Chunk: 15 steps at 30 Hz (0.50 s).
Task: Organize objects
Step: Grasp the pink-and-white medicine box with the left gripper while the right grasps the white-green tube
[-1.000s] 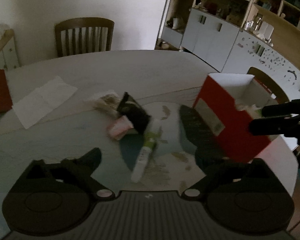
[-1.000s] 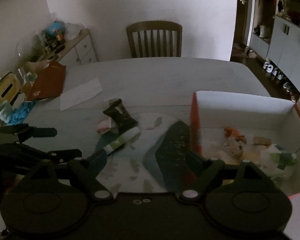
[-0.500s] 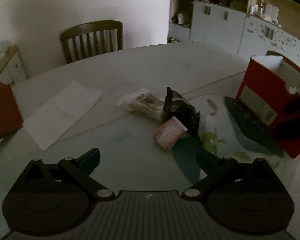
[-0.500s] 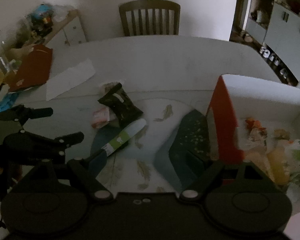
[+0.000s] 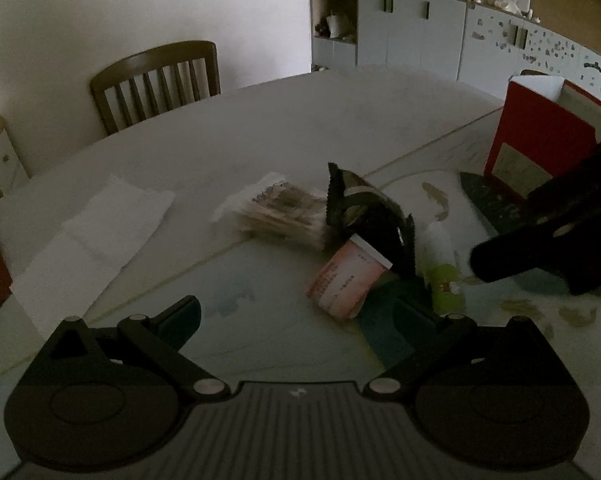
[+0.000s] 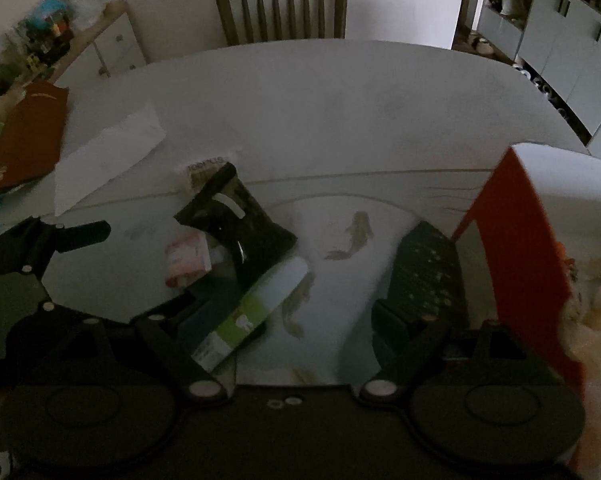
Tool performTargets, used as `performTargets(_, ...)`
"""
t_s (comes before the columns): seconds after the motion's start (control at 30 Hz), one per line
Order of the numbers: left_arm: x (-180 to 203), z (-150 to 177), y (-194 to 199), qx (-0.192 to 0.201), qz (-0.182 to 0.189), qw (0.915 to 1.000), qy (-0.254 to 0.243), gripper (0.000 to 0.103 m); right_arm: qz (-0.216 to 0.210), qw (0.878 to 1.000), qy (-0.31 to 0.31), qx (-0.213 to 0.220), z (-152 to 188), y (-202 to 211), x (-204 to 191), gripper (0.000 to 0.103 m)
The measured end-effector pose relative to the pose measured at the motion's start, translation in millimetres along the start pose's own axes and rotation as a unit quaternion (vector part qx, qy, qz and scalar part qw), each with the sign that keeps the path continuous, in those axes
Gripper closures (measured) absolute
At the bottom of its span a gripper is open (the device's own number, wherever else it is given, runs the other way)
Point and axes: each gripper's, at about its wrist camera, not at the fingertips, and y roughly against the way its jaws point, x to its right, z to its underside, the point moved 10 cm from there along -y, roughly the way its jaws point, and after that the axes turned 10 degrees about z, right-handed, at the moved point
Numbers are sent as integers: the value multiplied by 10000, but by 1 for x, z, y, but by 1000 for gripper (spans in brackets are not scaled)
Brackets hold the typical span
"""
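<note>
The loose things lie heaped just ahead of both hand-held grippers, likely so each can be picked off into the red box (image 6: 512, 240), which stands open-topped to the right of the right hand-held gripper (image 6: 284, 316). That one is spread wide and empty, with the green-and-white tube (image 6: 256, 308) just off its left finger. The left hand-held gripper (image 5: 296, 316) is also spread and empty, with the pink packet (image 5: 344, 280), dark pouch (image 5: 364, 212) and clear packet (image 5: 280, 212) just beyond its tips. The worktop (image 5: 260, 128) is bare farther ahead; the white paper (image 5: 92, 232) lies off to the left.
</note>
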Motion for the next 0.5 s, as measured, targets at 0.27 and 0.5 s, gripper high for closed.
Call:
performTargets(0.27,-5,2,-14,-41,-8,10000,3,1,258,9994,-75,-233,-1,-29,0,19)
performTargets(0.5,-1,1,-17,81,71,9999,-46,1,331,9987,95,-363,5,-35,-5,32)
